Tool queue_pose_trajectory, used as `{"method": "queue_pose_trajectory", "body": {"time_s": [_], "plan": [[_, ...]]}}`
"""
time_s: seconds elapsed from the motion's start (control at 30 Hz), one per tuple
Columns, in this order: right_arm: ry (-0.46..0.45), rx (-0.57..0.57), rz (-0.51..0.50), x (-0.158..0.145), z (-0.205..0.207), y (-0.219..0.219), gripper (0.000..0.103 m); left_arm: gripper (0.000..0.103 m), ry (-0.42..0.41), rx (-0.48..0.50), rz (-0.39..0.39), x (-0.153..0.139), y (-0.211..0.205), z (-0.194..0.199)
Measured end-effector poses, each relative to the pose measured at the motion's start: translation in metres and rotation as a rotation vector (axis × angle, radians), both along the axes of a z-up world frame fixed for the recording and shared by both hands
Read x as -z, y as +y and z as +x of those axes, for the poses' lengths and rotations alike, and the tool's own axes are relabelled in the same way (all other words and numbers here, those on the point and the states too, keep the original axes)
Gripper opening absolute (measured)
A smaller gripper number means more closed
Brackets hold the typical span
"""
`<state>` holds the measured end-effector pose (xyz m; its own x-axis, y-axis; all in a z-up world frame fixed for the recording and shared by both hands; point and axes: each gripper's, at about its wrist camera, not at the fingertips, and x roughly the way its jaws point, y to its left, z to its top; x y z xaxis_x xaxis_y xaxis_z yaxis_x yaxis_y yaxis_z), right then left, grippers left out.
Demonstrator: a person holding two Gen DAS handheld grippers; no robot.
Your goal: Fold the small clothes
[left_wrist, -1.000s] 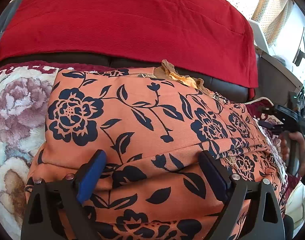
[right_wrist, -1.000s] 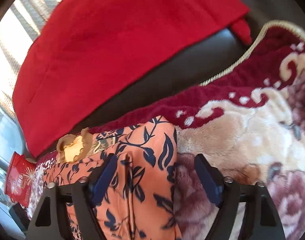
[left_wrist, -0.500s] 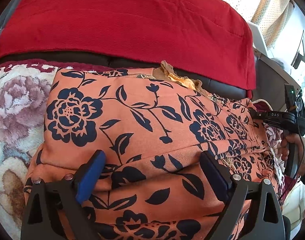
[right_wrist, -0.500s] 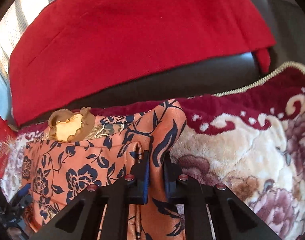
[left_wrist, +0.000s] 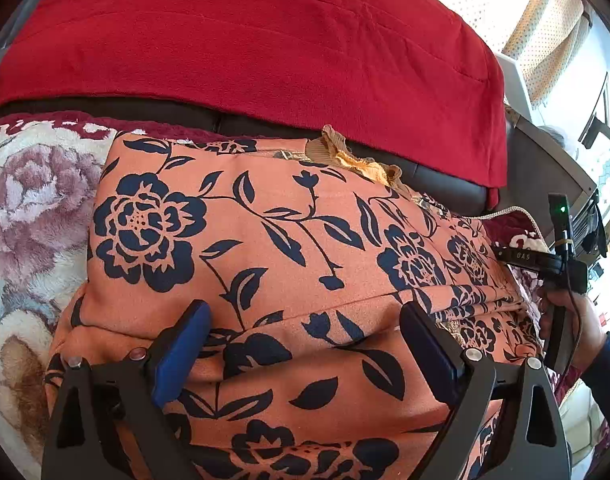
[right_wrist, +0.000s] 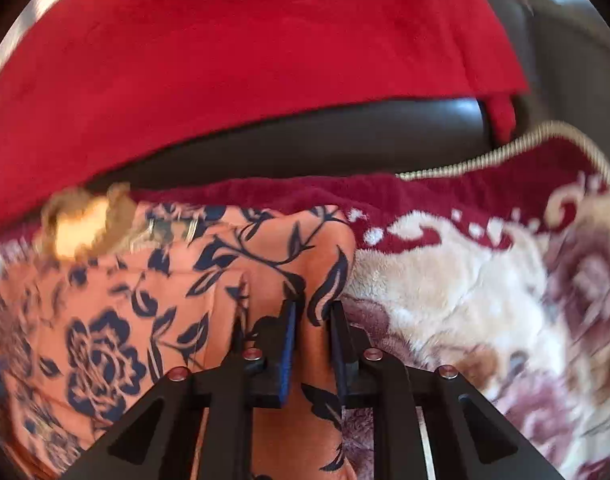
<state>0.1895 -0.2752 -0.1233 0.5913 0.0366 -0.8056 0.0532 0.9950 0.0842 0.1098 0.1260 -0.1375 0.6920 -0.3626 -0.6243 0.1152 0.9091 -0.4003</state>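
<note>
Here the orange floral garment point(left_wrist: 289, 264) is lying spread across the middle of the left wrist frame, on a plush floral blanket point(left_wrist: 29, 216) that is showing at the left edge. The left gripper point(left_wrist: 305, 344) is hovering over the garment's near fold with its jaws standing wide apart, nothing clamped between them. In the right wrist frame the right gripper point(right_wrist: 311, 340) is sitting at lower centre, its jaws nearly together and pinching the garment's point(right_wrist: 153, 312) right edge; they have just been easing open slightly, cloth between them. A red cloth point(left_wrist: 265, 40) is filling the top of both frames, draped over a dark sofa back point(right_wrist: 345, 136). A hand point(left_wrist: 573, 320) is gripping the right gripper's handle at the left wrist frame's right edge.
</note>
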Motion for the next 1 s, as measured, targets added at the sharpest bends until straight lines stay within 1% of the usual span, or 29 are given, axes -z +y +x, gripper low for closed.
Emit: {"method": "queue_pose_trajectory", "body": {"time_s": [0.07, 0.17, 0.2, 0.27, 0.33, 0.37, 0.43, 0.47, 0.5, 0.53, 0.57, 0.6, 0.63, 0.67, 0.7, 0.77, 0.83, 0.9, 1.0], "plan": [[0.003, 0.008, 0.058, -0.002, 0.003, -0.008, 0.018, 0.095, 0.002, -0.002, 0.021, 0.0, -0.003, 0.0], [0.014, 0.021, 0.086, -0.004, 0.011, -0.018, 0.018, 0.095, 0.001, -0.002, 0.039, 0.0, -0.006, 0.001], [0.047, 0.048, 0.069, 0.001, 0.017, -0.023, 0.018, 0.095, 0.002, -0.002, 0.039, 0.0, -0.006, 0.001], [0.071, 0.067, 0.031, 0.005, 0.021, -0.025, 0.018, 0.095, 0.003, -0.002, 0.046, 0.0, -0.007, 0.002], [0.039, 0.098, 0.02, 0.001, 0.016, -0.023, 0.019, 0.095, 0.002, -0.003, 0.05, 0.0, -0.008, 0.001], [0.003, 0.122, 0.013, -0.006, 0.008, -0.022, 0.019, 0.095, 0.001, -0.004, 0.049, 0.0, -0.008, 0.001], [-0.051, 0.133, 0.02, -0.018, -0.015, -0.018, 0.023, 0.095, -0.001, -0.01, 0.055, -0.001, -0.008, 0.001], [-0.083, 0.132, 0.044, -0.025, -0.029, -0.016, 0.035, 0.095, -0.007, -0.02, 0.068, -0.002, -0.008, 0.0], [-0.114, 0.117, 0.084, -0.03, -0.049, -0.012, 0.067, 0.095, -0.019, -0.041, 0.092, -0.005, -0.01, -0.004], [-0.15, 0.092, 0.114, -0.035, -0.072, -0.007, 0.081, 0.095, -0.031, -0.061, 0.111, -0.008, -0.009, -0.006], [-0.184, 0.068, 0.12, -0.039, -0.092, 0.0, 0.089, 0.095, -0.056, -0.098, 0.145, -0.012, -0.01, -0.012], [-0.202, 0.044, 0.116, -0.041, -0.108, 0.006, 0.089, 0.095, -0.077, -0.125, 0.171, -0.016, -0.01, -0.018], [-0.216, -0.002, 0.108, -0.041, -0.13, 0.016, 0.089, 0.095, -0.103, -0.163, 0.209, -0.021, -0.009, -0.025], [-0.221, -0.026, 0.104, -0.042, -0.142, 0.024, 0.089, 0.095, -0.127, -0.212, 0.259, -0.026, -0.009, -0.034], [-0.228, -0.065, 0.105, -0.038, -0.164, 0.032, 0.089, 0.095, -0.139, -0.247, 0.293, -0.031, -0.009, -0.041], [-0.22, -0.109, 0.089, -0.031, -0.187, 0.044, 0.089, 0.095, -0.12, -0.347, 0.398, -0.043, -0.009, -0.055], [-0.223, -0.145, 0.037, -0.019, -0.21, 0.053, 0.089, 0.095, -0.109, -0.392, 0.481, -0.054, -0.009, -0.069], [-0.217, -0.149, 0.06, -0.01, -0.223, 0.053, 0.089, 0.095, -0.101, -0.431, 0.569, -0.065, -0.01, -0.087], [-0.241, -0.126, 0.108, 0.002, -0.239, 0.042, 0.089, 0.095, -0.064, -0.457, 0.689, -0.08, -0.006, -0.114]]}}
